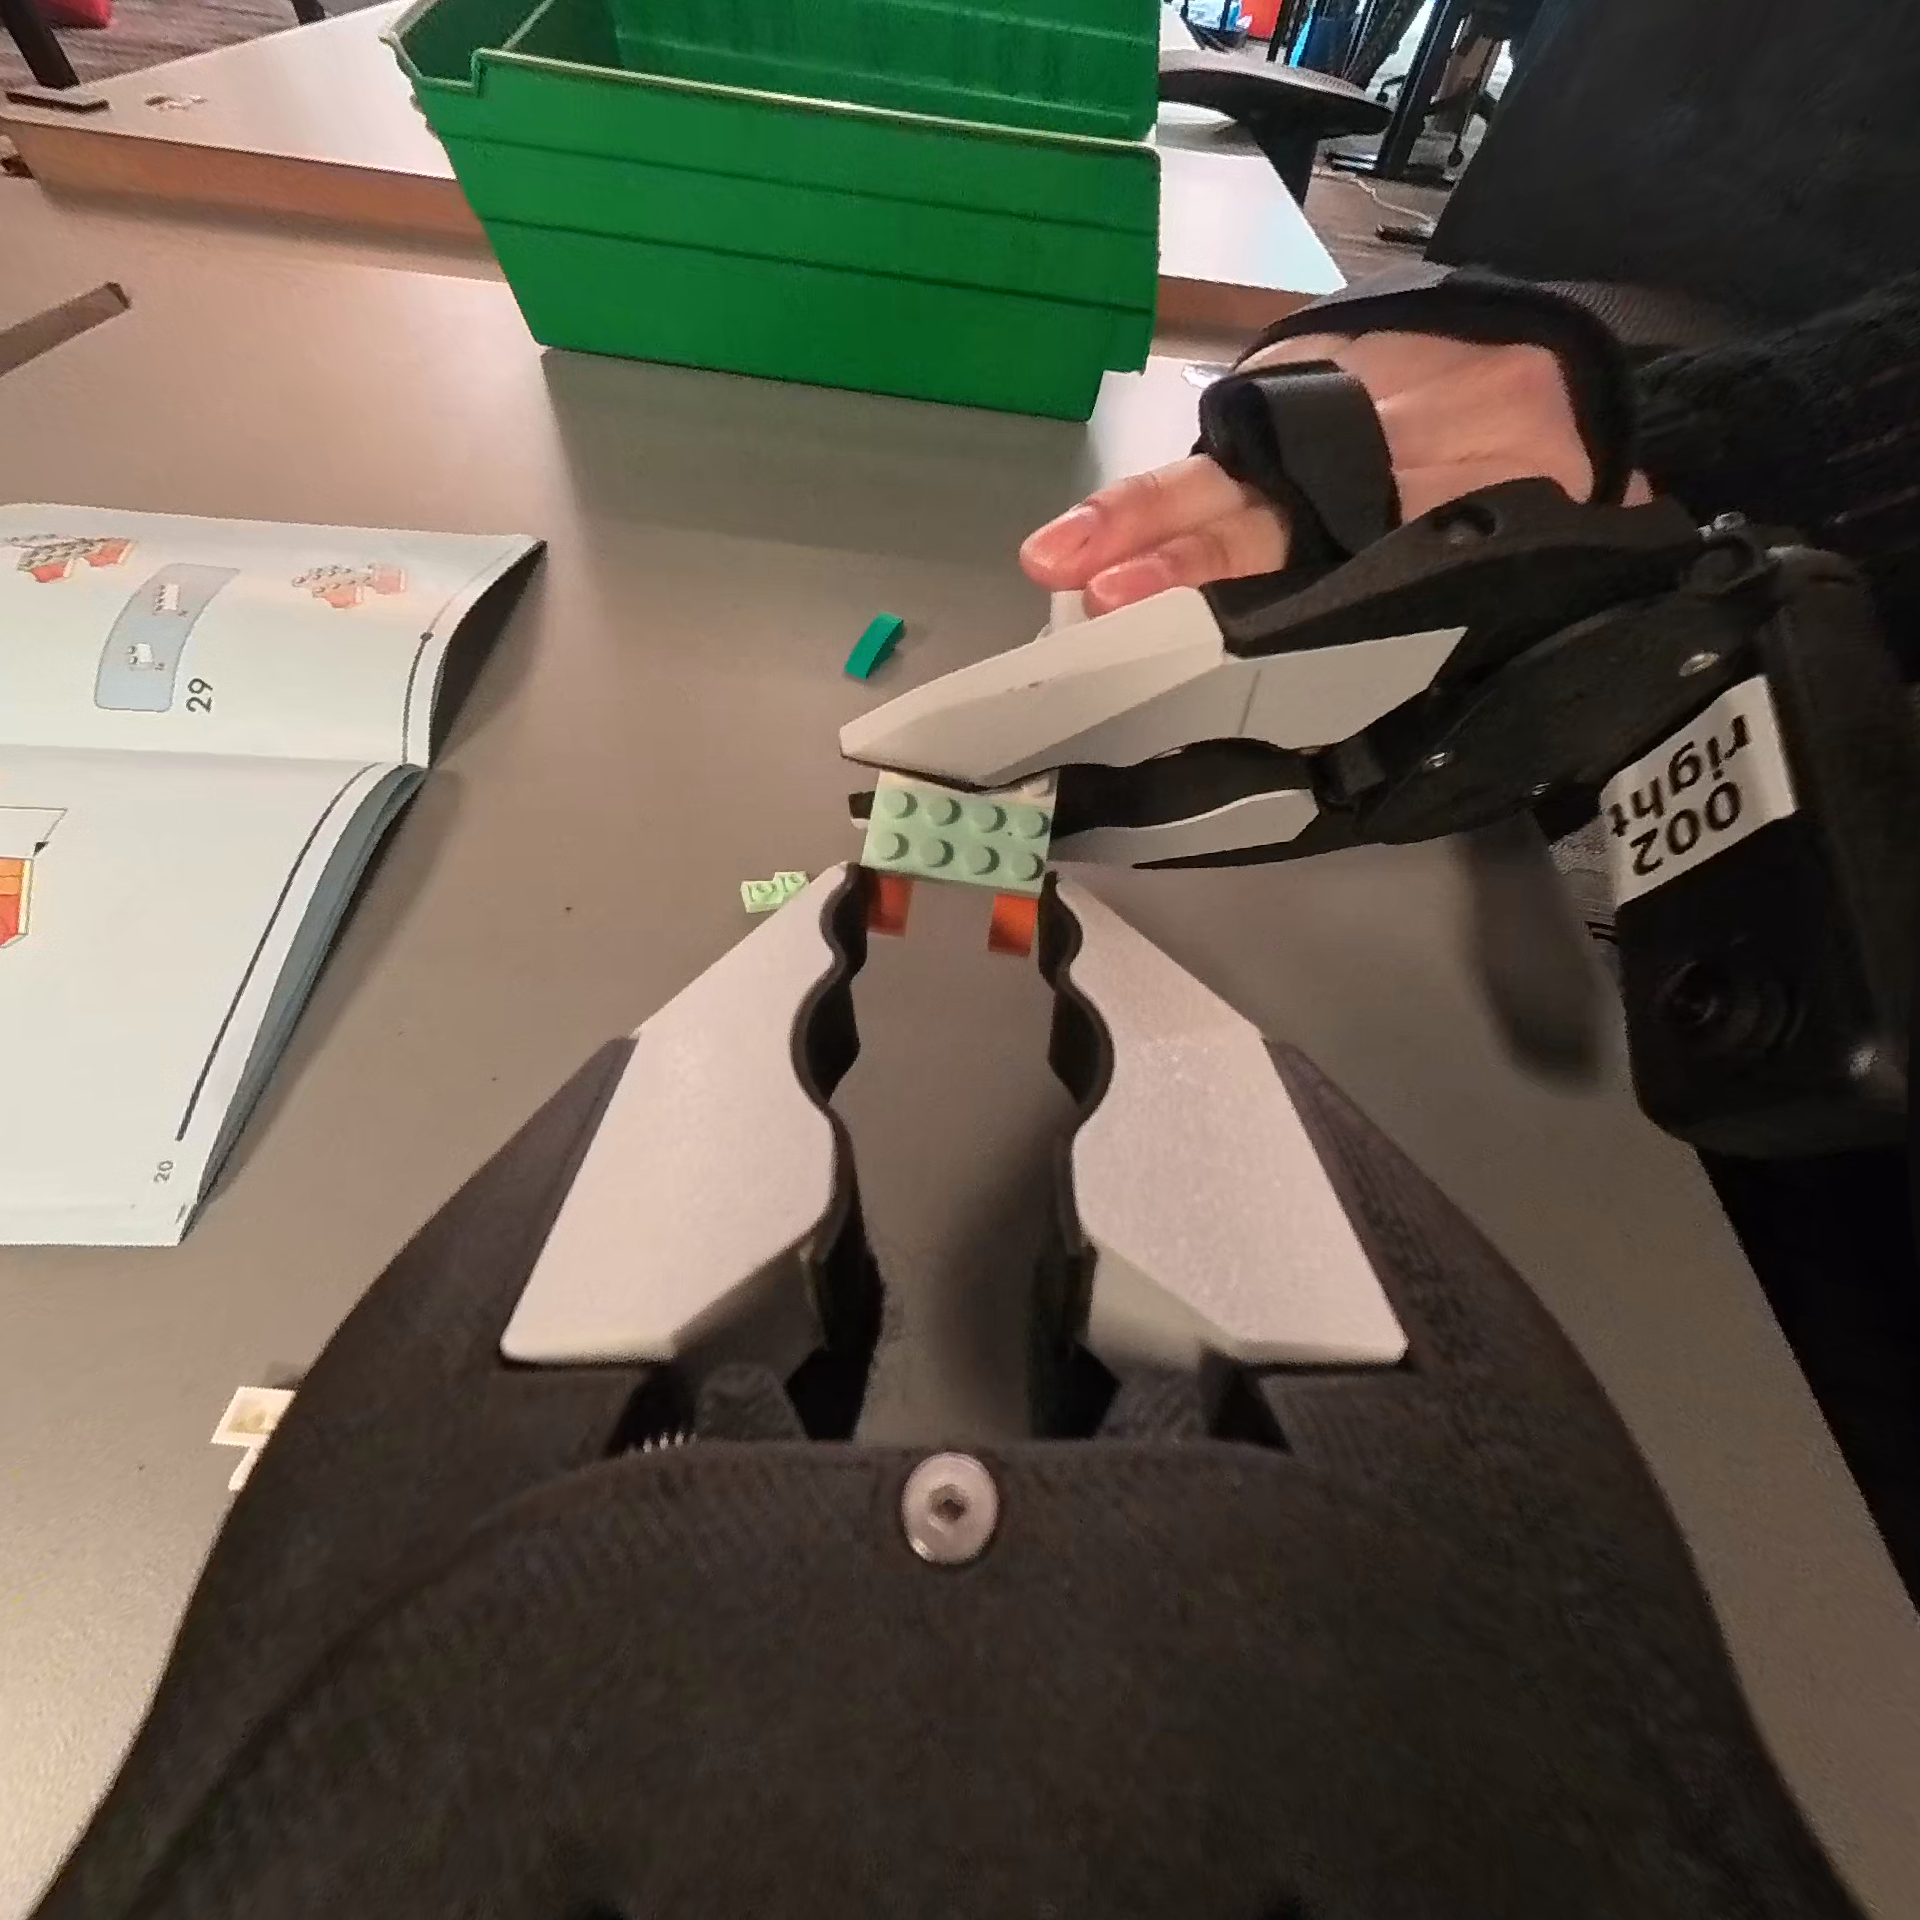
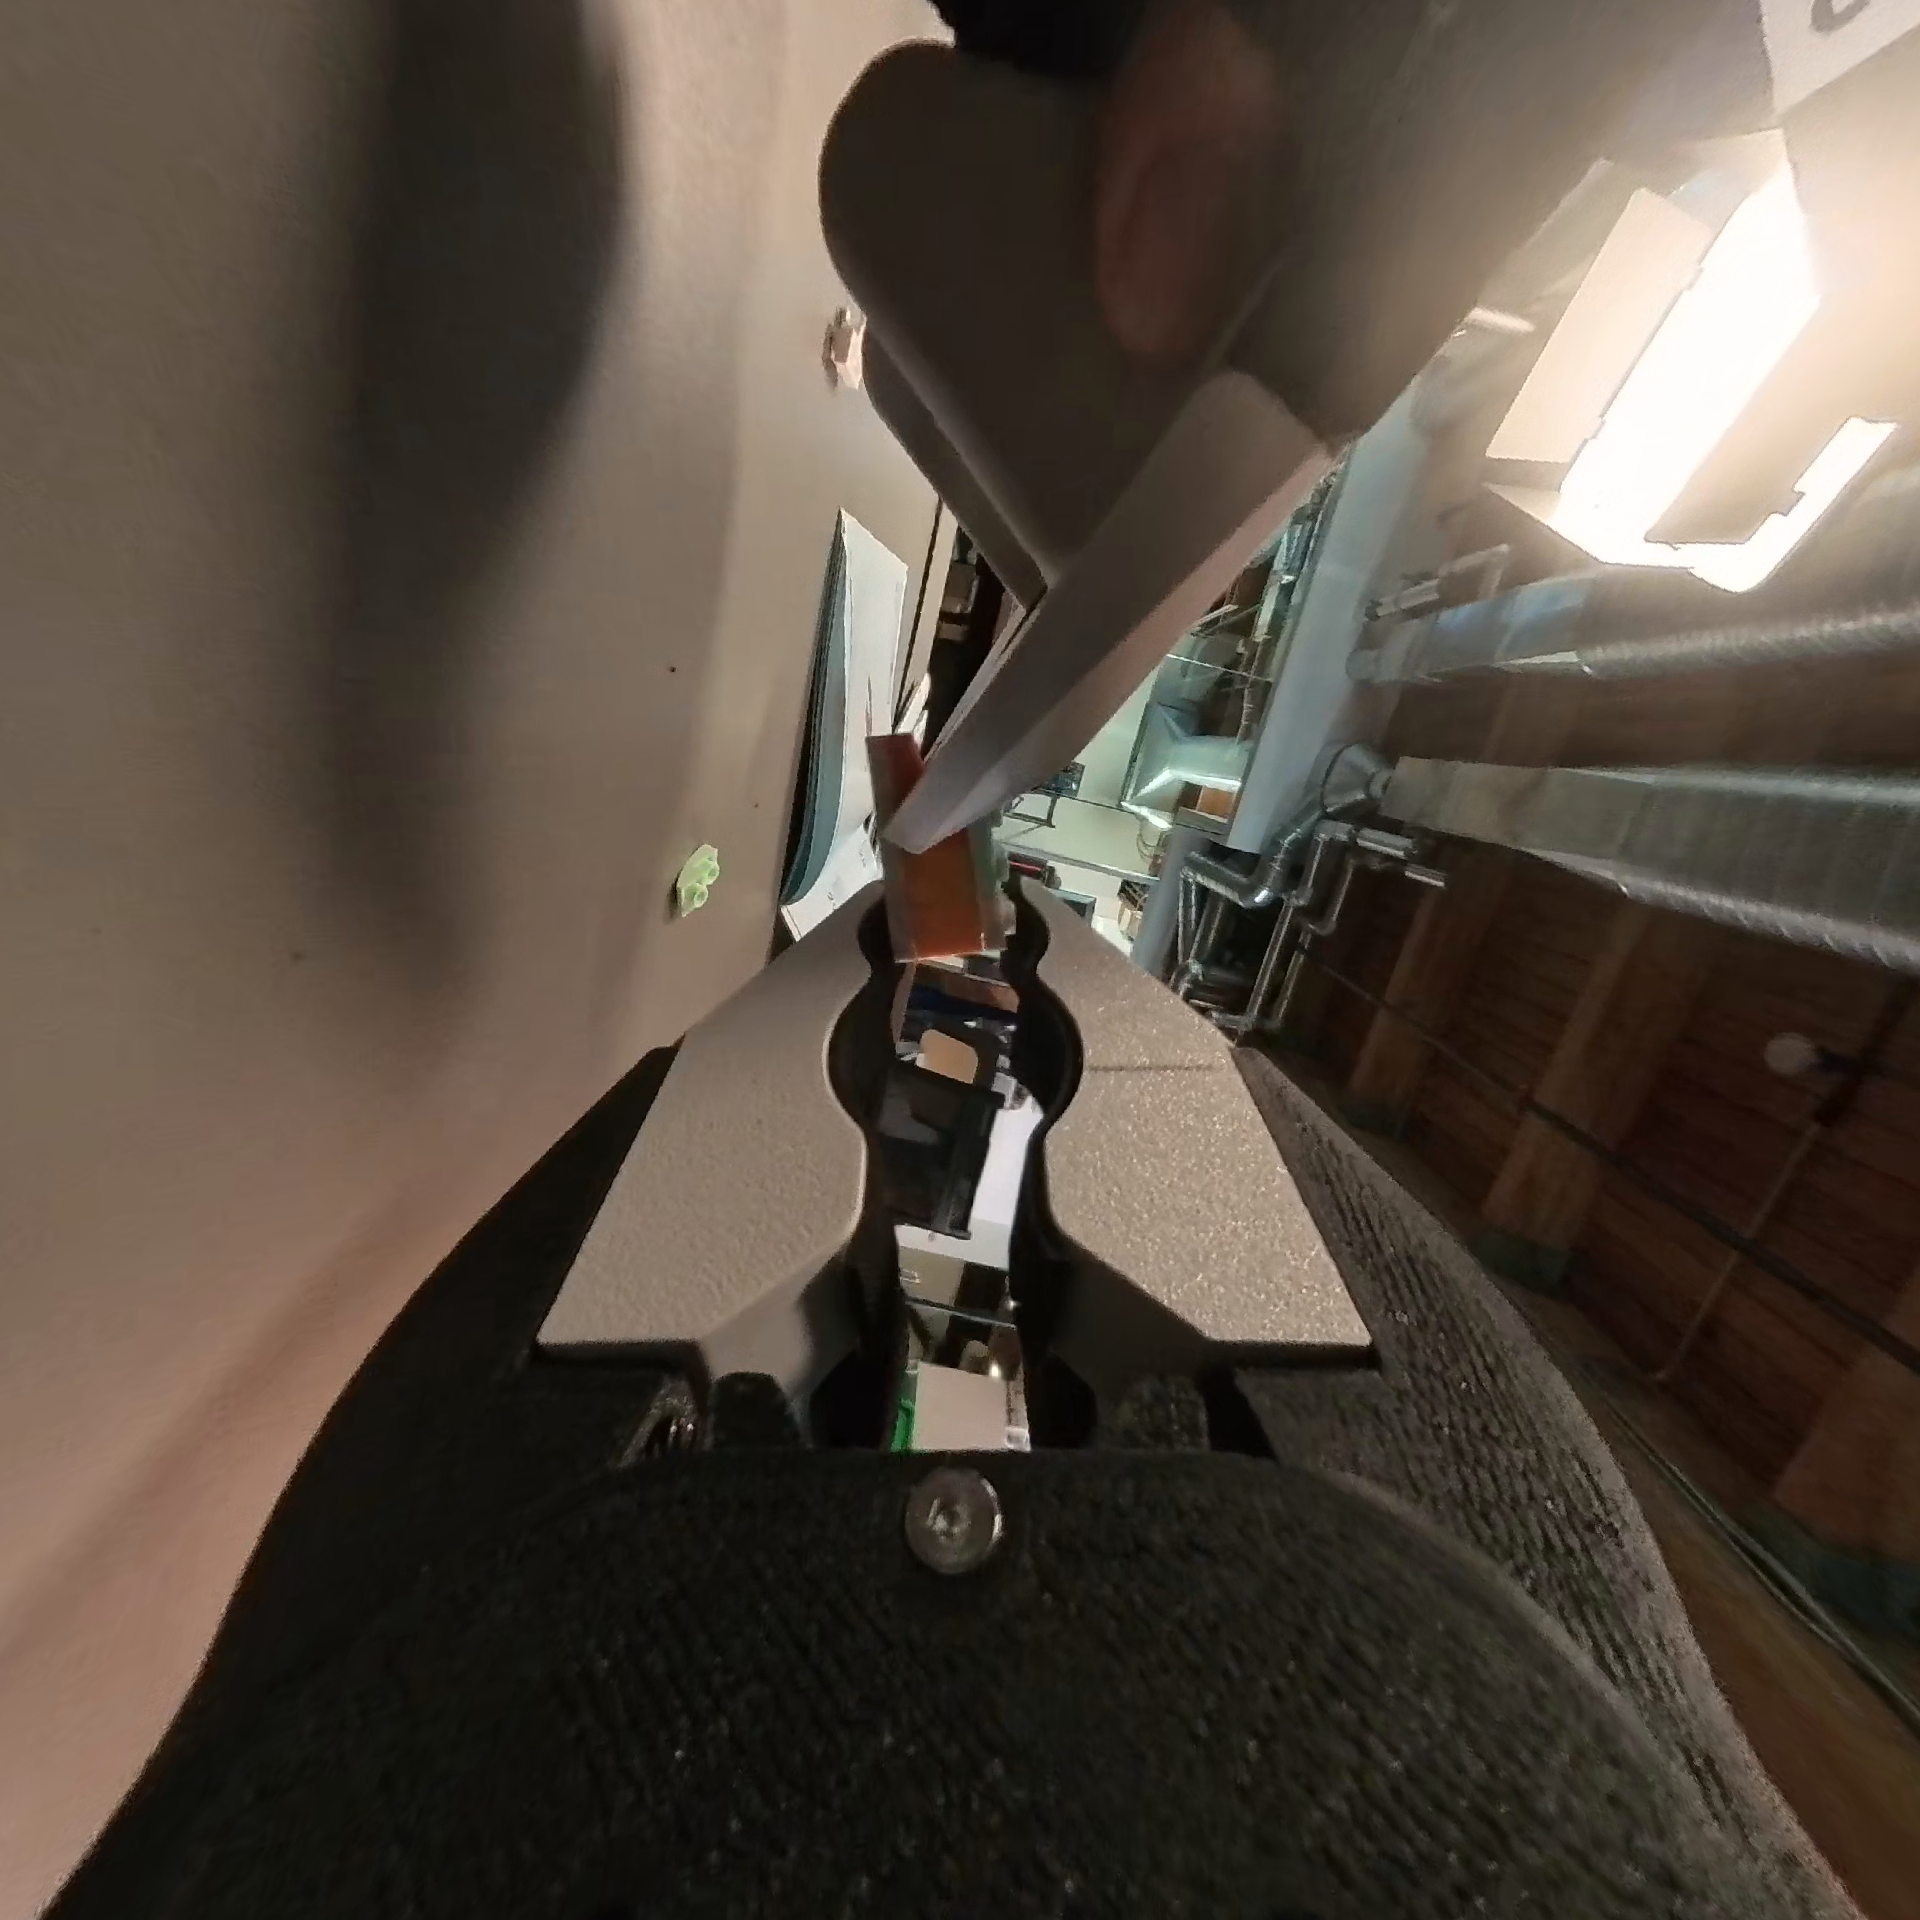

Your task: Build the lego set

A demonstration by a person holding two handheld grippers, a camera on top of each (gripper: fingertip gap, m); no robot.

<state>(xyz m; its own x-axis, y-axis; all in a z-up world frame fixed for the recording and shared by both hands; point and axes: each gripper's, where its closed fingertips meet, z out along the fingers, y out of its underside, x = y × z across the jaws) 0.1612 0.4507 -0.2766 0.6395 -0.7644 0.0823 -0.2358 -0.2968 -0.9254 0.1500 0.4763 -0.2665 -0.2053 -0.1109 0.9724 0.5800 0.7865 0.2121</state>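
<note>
Left wrist view: your left claw point(image 1: 951, 883) pinches a small lego assembly point(image 1: 956, 847) at its tips, above the grey counter point(image 1: 623, 499). The assembly is a pale green studded plate with two orange pieces beneath; the fingers, set narrow, press the orange pieces from both sides. Your right claw point(image 1: 883, 769) comes in from the right, its fingers nearly together on the assembly's far edge. A dark green curved piece point(image 1: 875, 646) lies just beyond, a tiny light green plate point(image 1: 774, 890) just left, the open instruction booklet point(image 1: 208, 831) on the left and a green bin point(image 1: 810, 197) at the far side.

Right wrist view: your right claw point(image 2: 951, 904) grips the orange side of the assembly point(image 2: 935, 894), with a left claw finger point(image 2: 1039, 644) crossing from above.

By the look of it, the assembly is light, rigid and slick plastic, and its joints may pop under twisting. Hold it across flat sides, squeezing squarely rather than levering.
</note>
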